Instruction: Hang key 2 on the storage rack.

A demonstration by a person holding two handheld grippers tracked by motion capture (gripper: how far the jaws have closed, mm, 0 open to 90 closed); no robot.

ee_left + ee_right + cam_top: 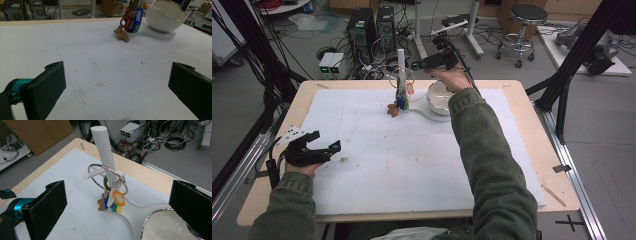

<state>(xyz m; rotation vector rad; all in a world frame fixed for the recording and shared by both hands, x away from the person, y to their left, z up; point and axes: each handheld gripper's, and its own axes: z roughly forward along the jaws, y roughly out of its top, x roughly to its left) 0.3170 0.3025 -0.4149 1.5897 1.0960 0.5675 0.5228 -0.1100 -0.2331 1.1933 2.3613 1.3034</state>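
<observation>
A white mat [412,165] covers the table [532,150]. At its far side a bowl [439,97] sits on a white stand whose post [103,150] rises beside it. A key ring [105,176] hangs over the post's side peg, its coloured tags [117,200] dangling by the base. The right gripper [417,65] hovers just beside the post, jaws wide apart and empty. The left gripper [334,147] rests near the mat's left edge, jaws likewise wide and empty.

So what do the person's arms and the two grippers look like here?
Both arms wear olive-green sleeves. The left gripper is black, with a speckled white plate on top. The right gripper is black with a teal part near its jaws and a black cable trailing back. In both gripper views, the jaws are flat black pads.
</observation>
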